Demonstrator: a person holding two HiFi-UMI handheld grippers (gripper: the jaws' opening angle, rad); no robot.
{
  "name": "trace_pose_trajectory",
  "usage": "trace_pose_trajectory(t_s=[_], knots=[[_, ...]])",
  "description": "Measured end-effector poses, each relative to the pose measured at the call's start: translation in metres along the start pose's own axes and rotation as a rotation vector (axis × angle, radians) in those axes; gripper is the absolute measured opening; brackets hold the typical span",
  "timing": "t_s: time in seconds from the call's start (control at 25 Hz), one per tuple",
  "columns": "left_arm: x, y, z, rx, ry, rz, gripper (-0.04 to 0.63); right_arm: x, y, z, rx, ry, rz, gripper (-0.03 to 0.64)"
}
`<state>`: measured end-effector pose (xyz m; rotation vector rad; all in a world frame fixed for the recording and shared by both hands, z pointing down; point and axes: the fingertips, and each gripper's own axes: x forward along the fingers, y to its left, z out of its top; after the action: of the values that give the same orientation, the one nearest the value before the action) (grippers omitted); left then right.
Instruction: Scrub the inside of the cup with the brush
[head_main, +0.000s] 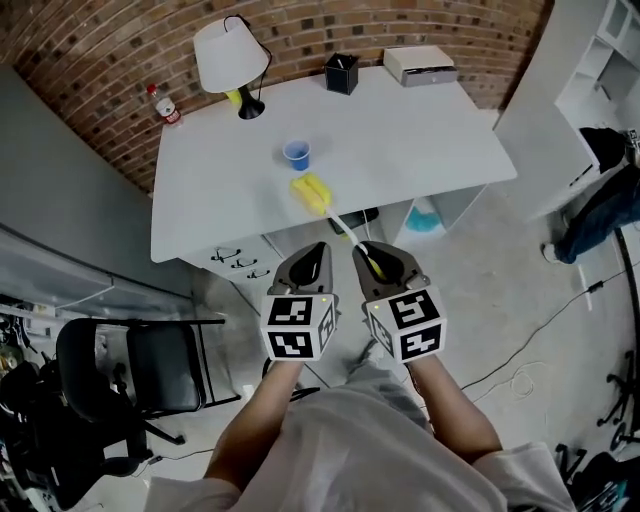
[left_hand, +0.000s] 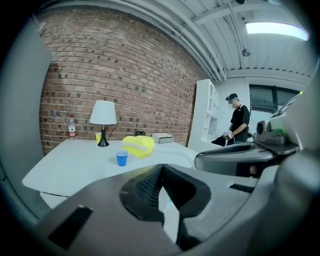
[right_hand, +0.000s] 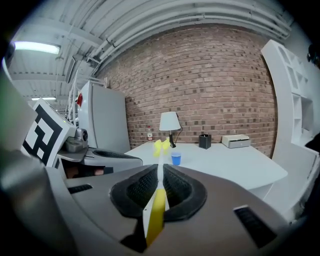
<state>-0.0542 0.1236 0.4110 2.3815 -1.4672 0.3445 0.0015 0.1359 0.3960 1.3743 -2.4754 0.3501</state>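
Note:
A small blue cup (head_main: 296, 153) stands upright on the white table (head_main: 400, 150), well ahead of both grippers. It also shows as the cup (left_hand: 121, 158) in the left gripper view and the cup (right_hand: 176, 158) in the right one. My right gripper (head_main: 372, 262) is shut on the yellow and white handle (right_hand: 159, 210) of a brush. The brush's yellow head (head_main: 311, 193) hangs over the table just short of the cup, and appears as the brush head (left_hand: 138, 146) and the brush head (right_hand: 161, 146). My left gripper (head_main: 308, 265) is shut and empty, level with the right one, off the table's near edge.
At the table's back stand a white lamp (head_main: 230, 55), a bottle (head_main: 165, 105), a black pen holder (head_main: 341, 73) and a white box (head_main: 420, 64). A black chair (head_main: 130, 370) is at the lower left. A person (left_hand: 239, 120) stands by white shelving.

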Motion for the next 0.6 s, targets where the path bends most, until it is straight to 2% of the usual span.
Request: trace_pose_trajectory(t_s=[0.32,0.6], knots=[[0.047,-0.023,0.015,-0.011,0.009,0.082,0.006,0.006,-0.062,0.005,0.002,-0.003,0.077,0.031],[0.067,-0.024,0.018,-0.023,0.018,0.131,0.006,0.018,-0.08,0.009,-0.007,-0.004,0.132,0.031]])
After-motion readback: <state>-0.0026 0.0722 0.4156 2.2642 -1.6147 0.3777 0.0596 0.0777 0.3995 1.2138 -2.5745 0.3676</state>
